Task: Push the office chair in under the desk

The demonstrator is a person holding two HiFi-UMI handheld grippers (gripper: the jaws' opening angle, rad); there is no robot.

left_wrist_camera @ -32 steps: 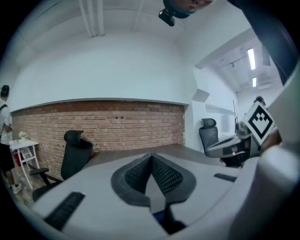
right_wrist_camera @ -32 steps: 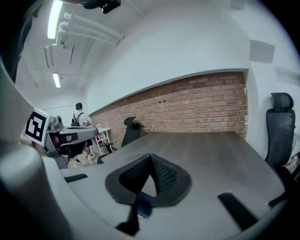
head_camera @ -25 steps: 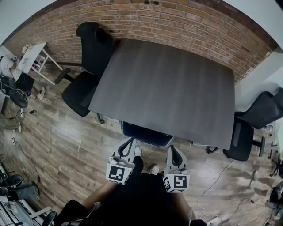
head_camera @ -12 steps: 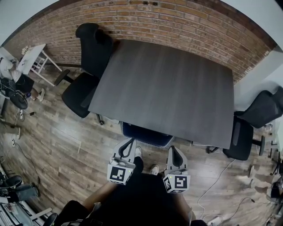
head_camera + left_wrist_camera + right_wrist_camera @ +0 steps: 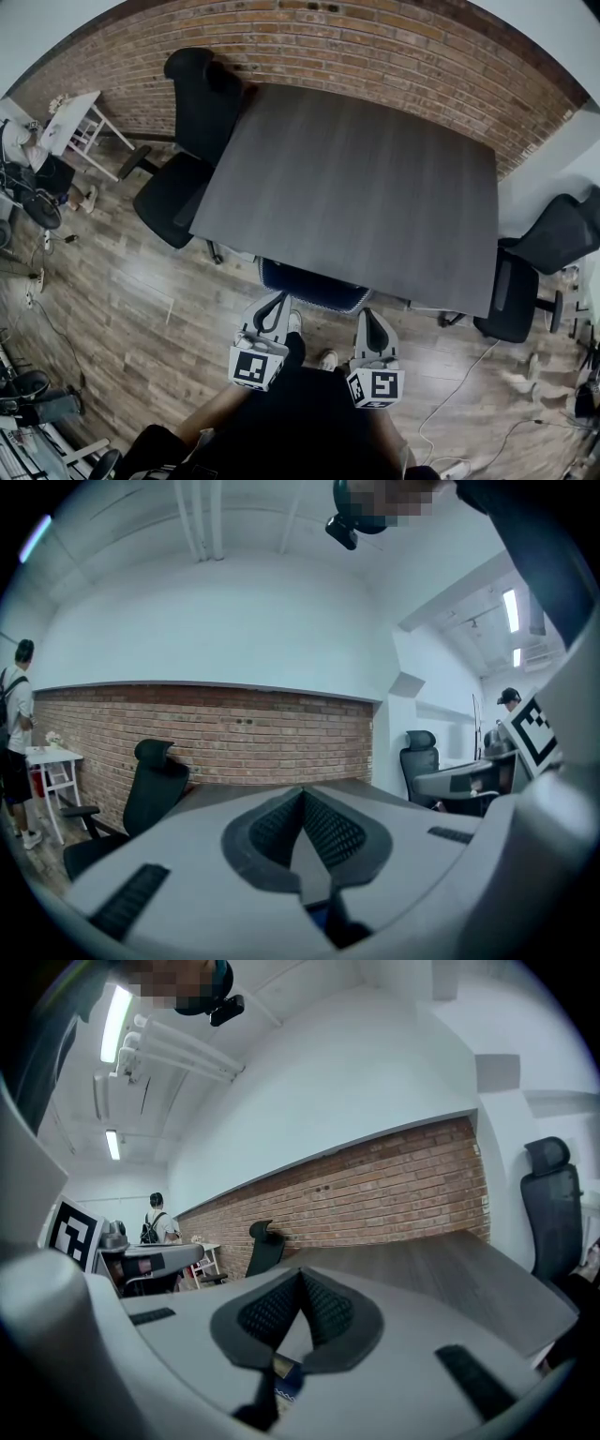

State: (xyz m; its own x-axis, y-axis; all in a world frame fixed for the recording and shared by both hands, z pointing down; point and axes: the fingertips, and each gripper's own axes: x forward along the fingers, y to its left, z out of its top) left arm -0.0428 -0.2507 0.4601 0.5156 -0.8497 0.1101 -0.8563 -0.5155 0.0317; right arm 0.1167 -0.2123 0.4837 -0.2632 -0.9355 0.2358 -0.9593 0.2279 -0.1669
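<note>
The office chair (image 5: 309, 285), dark blue mesh, sits at the desk's near edge with most of it hidden beneath the dark grey desk (image 5: 356, 187). My left gripper (image 5: 277, 302) is shut and empty, its tip by the chair's near rim. My right gripper (image 5: 367, 317) is also shut and empty, just right of the chair. Whether either tip touches the chair I cannot tell. In the left gripper view the left gripper (image 5: 302, 795) looks level over the desk top (image 5: 347, 789). In the right gripper view the right gripper (image 5: 300, 1275) does the same over the desk top (image 5: 441, 1260).
A black chair (image 5: 187, 122) stands at the desk's left corner and another black chair (image 5: 530, 267) at its right. A brick wall (image 5: 375, 47) runs behind. A white side table (image 5: 70, 122) and a person (image 5: 14, 733) are far left. Cables (image 5: 459, 394) trail on the wooden floor.
</note>
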